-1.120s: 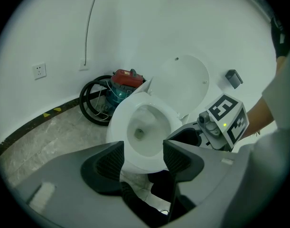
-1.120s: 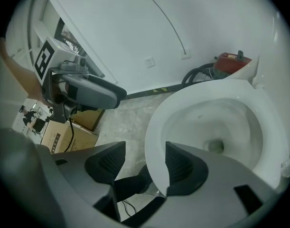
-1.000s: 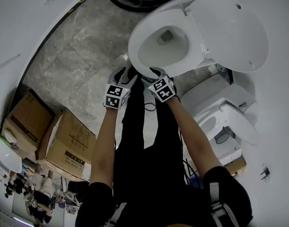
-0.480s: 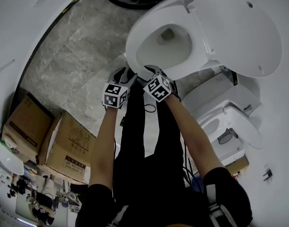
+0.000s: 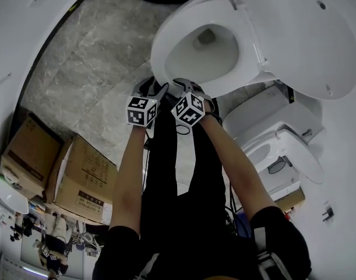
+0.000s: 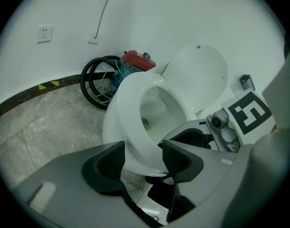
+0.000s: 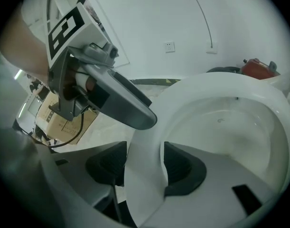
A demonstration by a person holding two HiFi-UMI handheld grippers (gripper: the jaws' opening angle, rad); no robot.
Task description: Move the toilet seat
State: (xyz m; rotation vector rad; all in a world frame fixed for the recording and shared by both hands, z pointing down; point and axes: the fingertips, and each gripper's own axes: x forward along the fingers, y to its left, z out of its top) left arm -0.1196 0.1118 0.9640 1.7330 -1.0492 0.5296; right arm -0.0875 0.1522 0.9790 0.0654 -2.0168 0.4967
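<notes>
The white toilet seat [image 5: 159,51] is a ring over the bowl, and its lid [image 5: 306,34] stands open behind it. Both grippers sit side by side on the ring's front edge. My left gripper [image 5: 154,88] straddles that edge; in the left gripper view the seat [image 6: 128,113] fills the gap between the pads of my left gripper [image 6: 142,158], whose jaws have just been closing slightly. My right gripper [image 5: 186,86] holds the edge too. In the right gripper view the seat [image 7: 182,99] runs deep between the pads of my right gripper [image 7: 144,163].
Cardboard boxes [image 5: 78,174] stand on the stone floor at the left. A second white toilet [image 5: 277,150] is at the right. A black hose coil [image 6: 95,82] and a red device [image 6: 137,58] lie against the wall behind the bowl. The person's black-clad legs [image 5: 172,174] are below the grippers.
Both grippers have kept to the seat's front edge. Their marker cubes have drawn closer together and turned, and the toilet now looks larger and sits higher in the head view.
</notes>
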